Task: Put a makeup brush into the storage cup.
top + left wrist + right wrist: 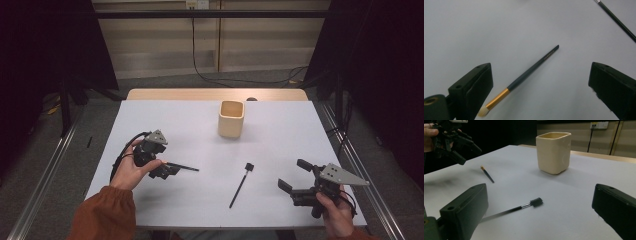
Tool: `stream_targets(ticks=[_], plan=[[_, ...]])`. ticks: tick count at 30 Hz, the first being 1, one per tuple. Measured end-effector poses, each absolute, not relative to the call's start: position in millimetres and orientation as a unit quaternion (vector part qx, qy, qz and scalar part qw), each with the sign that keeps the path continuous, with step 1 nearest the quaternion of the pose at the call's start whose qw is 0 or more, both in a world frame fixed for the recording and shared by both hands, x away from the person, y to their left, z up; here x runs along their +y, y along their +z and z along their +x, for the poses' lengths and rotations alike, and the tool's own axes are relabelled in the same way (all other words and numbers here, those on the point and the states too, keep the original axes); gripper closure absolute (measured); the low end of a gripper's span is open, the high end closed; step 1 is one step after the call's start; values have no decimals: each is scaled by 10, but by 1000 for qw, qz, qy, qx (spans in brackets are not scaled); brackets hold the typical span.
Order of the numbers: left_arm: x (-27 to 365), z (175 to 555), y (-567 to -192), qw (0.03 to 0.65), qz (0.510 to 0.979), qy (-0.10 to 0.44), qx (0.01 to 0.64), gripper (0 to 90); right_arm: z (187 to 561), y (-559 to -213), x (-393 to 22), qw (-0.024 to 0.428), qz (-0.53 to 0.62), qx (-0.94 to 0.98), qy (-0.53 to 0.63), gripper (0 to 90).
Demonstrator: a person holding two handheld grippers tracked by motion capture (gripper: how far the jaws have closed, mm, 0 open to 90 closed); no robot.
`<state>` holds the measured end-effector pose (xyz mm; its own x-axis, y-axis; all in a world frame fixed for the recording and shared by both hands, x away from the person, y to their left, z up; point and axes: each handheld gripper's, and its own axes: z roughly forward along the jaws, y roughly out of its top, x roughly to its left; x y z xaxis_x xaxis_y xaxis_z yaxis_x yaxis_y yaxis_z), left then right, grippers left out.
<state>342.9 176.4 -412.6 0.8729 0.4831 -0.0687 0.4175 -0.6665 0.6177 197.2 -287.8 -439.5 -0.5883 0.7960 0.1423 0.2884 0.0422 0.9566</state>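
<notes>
Left claw (pixel 167 169) gapes above the gold-ferruled brush (pixel 524 78) (lying flat on the table (pixel 280 145)); right claw (pixel 292 176), lower right, also gapes empty.

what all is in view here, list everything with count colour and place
cup: 1, cream, upright at the table's far middle
brush with gold ferrule: 1, dark handle, pale tip, lying on the table below the left tool
spoolie brush: 1, black, lying at the table's near middle
table: 1, white top, wooden far edge
wall socket: 1, white, back wall, black cable hanging
left tool: 1, black, open, over the gold-ferrule brush
right tool: 1, black, open, near right
hands: 2, orange sleeves, bottom edge
</notes>
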Motion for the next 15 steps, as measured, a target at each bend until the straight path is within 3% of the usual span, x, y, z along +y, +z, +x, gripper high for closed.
stream_targets(ticks=[15], plan=[[1732,3588,-4125,241,957,13,161,71,1974,-4400,-2871,219,394,689,568,0]])
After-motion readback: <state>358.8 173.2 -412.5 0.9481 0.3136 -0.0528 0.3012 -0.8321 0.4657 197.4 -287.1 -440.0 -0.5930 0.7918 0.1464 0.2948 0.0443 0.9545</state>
